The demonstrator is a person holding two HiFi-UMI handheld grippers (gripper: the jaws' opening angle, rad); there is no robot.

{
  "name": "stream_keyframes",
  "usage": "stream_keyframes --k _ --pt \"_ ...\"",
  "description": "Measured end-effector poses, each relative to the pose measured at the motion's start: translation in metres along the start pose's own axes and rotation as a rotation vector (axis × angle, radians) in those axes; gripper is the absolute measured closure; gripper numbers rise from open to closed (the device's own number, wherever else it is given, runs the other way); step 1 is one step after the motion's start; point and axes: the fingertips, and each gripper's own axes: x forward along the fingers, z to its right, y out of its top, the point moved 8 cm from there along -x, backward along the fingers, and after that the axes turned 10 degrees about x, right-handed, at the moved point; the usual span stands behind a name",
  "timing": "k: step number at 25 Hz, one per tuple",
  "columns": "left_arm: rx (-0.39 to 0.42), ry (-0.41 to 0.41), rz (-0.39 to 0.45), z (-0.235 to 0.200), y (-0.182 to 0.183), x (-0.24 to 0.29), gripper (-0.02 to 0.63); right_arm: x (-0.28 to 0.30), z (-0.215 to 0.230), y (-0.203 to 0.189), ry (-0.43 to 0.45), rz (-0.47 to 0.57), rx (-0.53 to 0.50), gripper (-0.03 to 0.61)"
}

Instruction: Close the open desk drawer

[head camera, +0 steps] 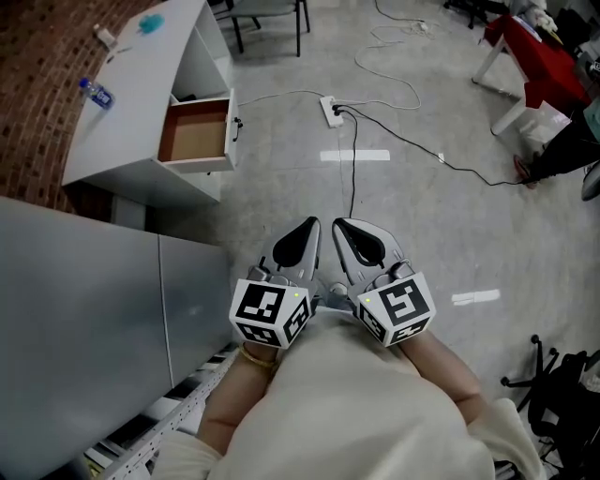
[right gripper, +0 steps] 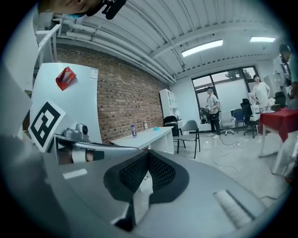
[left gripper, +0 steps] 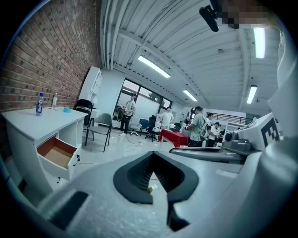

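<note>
A white desk (head camera: 131,103) stands against the brick wall at the upper left of the head view. Its top drawer (head camera: 197,134) is pulled out, showing a bare brown bottom; the drawer (left gripper: 57,155) also shows at the left of the left gripper view. My left gripper (head camera: 307,228) and right gripper (head camera: 343,228) are held side by side close to my body, well short of the desk. Both are shut with nothing between the jaws. In the right gripper view the desk (right gripper: 148,135) is far off, behind the jaws.
A water bottle (head camera: 97,93), a small white bottle (head camera: 105,37) and a blue object (head camera: 150,23) lie on the desk. A grey cabinet (head camera: 84,319) stands at my left. A power strip (head camera: 333,111) and cables cross the floor. Chairs, a red-covered table (head camera: 539,52) and several people stand farther away.
</note>
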Motion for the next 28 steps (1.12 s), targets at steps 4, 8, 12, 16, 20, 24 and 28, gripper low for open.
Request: stream_keyframes --k 4,8,12,16,20,24,28 --pt "-0.015 0.018 0.000 0.003 -0.006 -0.004 0.612 -0.004 0.001 -0.003 0.031 0.018 0.020 0.577" --pt "-0.028 0.029 -0.006 0.006 -0.010 -0.005 0.612 -0.005 0.005 -0.003 0.035 0.014 0.030 0.577" --pt "-0.029 0.033 -0.003 0.001 -0.006 -0.001 0.612 -0.001 0.007 -0.002 0.041 0.013 0.046 0.577" --pt "-0.033 0.018 -0.007 -0.003 -0.008 0.011 0.612 0.004 0.015 0.000 0.036 0.013 0.046 0.577" --pt "-0.037 -0.007 0.000 -0.011 0.001 0.032 0.612 0.010 0.029 0.012 0.005 0.026 0.045 0.575" --pt "-0.032 -0.029 0.010 -0.020 0.010 0.053 0.612 0.022 0.043 0.020 -0.022 0.027 0.047 0.575" --pt "-0.036 -0.043 0.004 -0.036 0.016 0.072 0.612 0.043 0.055 0.030 -0.027 0.023 0.045 0.575"
